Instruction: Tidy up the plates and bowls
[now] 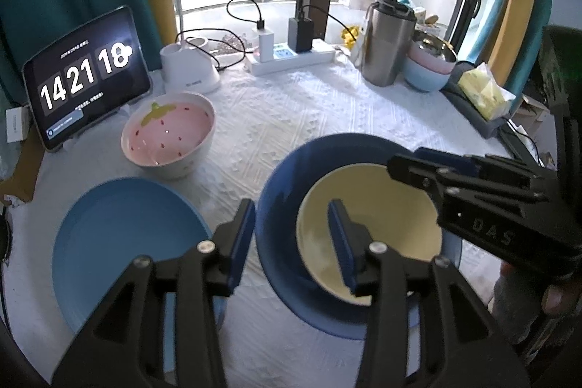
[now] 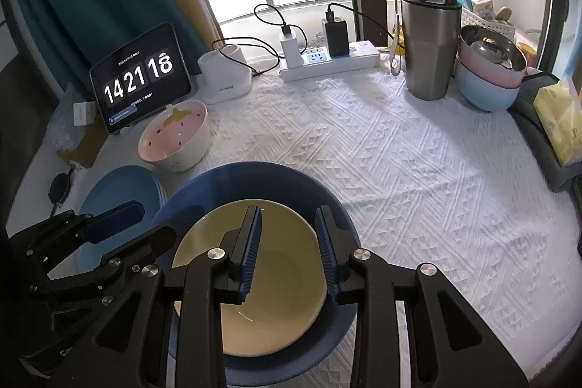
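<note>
A yellow bowl (image 1: 378,224) sits inside a dark blue bowl (image 1: 280,199) near the table's front. My left gripper (image 1: 293,217) is open, its jaws either side of the dark blue bowl's left rim. My right gripper (image 2: 289,217) is open above the yellow bowl (image 2: 291,282), with the dark blue bowl (image 2: 254,180) under it. It shows in the left wrist view (image 1: 429,166) over the bowls' far right rim. A light blue plate (image 1: 127,250) lies left of the bowls. A pink strawberry bowl (image 1: 169,133) stands behind the plate.
A tablet clock (image 1: 83,75) stands at the back left. A white holder (image 1: 189,68), a power strip (image 1: 291,55) with chargers, a steel tumbler (image 1: 387,42), stacked pink and blue bowls (image 1: 429,68) and a tissue pack (image 1: 485,90) line the back and right.
</note>
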